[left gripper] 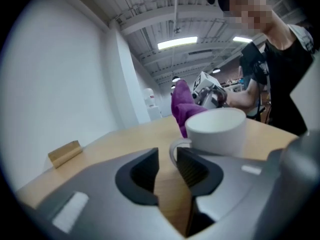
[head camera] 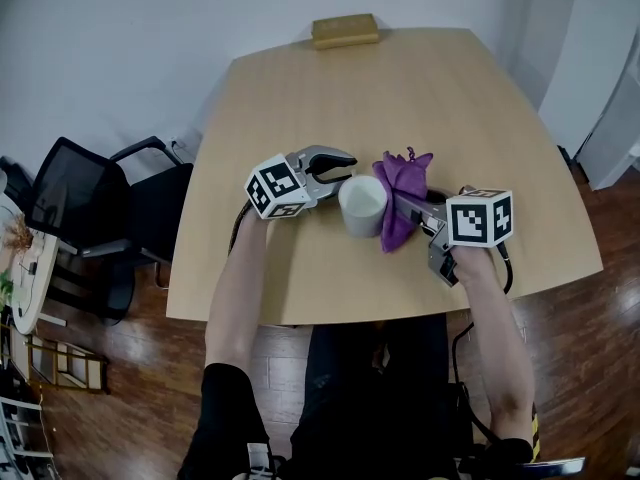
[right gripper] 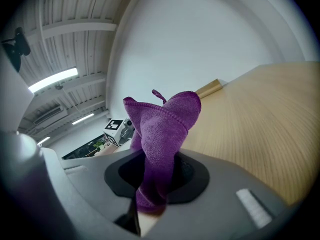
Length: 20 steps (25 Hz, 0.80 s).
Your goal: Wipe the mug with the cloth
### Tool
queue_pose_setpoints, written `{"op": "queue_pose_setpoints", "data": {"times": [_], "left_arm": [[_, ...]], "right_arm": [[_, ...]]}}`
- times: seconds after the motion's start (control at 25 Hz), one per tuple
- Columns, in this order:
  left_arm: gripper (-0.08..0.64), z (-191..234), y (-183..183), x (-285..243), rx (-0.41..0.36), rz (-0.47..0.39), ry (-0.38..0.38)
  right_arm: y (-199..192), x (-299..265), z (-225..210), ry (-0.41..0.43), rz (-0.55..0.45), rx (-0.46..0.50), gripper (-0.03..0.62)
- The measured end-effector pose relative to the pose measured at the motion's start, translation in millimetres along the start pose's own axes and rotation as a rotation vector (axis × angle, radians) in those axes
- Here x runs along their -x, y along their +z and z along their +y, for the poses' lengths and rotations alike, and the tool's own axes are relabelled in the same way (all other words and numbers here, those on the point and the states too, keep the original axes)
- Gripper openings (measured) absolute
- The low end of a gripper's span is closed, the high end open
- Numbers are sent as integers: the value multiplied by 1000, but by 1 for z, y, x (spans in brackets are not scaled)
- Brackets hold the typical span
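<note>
White mug (head camera: 362, 204) mid-table (head camera: 440, 98); left tongs (head camera: 348, 168) open round handle (left gripper: 173, 151), right tongs (right gripper: 152, 165) pinch cloth (right gripper: 162, 124).

White is recorded for the mug (head camera: 362, 204), purple for the cloth (head camera: 402, 183), pale wood grain for the table (head camera: 420, 88), tan for the block (head camera: 344, 30).

The right gripper (right gripper: 157, 176) clamps the cloth (right gripper: 162, 126), a purple bunch standing up. Right of the cloth spreads the table (right gripper: 260, 119); behind its top lies a block (right gripper: 209, 88); left of the cloth, farther off, shows a marker cube (right gripper: 116, 126)
</note>
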State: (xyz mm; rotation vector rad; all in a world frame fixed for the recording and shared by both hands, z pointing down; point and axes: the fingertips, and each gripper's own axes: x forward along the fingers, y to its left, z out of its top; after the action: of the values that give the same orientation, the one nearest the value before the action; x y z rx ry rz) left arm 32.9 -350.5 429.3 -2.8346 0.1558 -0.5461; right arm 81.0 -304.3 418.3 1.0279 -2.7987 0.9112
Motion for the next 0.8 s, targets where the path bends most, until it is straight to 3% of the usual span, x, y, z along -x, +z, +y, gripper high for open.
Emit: {"op": "queue_pose_setpoints", "data": {"times": [0.12,0.28,0.36,0.48,0.6,0.72,0.8], "left_arm": [[55,-2,9,0,37,-44,30],[49,-9,28,15,45,-159,78],[51,-19,51,29,29,-259,73],[49,-37,92,62,0,-492,12],[46,-53,114,86,-23,-640,-63],[48,-67,120,93,-63,-684,-103],[48,-78,128,94,-92,-700,-123]], "right_arm": [[2,1,0,-9,-21,-2,87],[5,5,8,44,-87,-43,87],[10,14,13,89,-138,-86,87],[35,38,25,139,-233,-90,87],[70,53,78,209,-281,87,87],[77,46,151,262,-234,337,87],[68,36,180,239,-174,475,87]]}}
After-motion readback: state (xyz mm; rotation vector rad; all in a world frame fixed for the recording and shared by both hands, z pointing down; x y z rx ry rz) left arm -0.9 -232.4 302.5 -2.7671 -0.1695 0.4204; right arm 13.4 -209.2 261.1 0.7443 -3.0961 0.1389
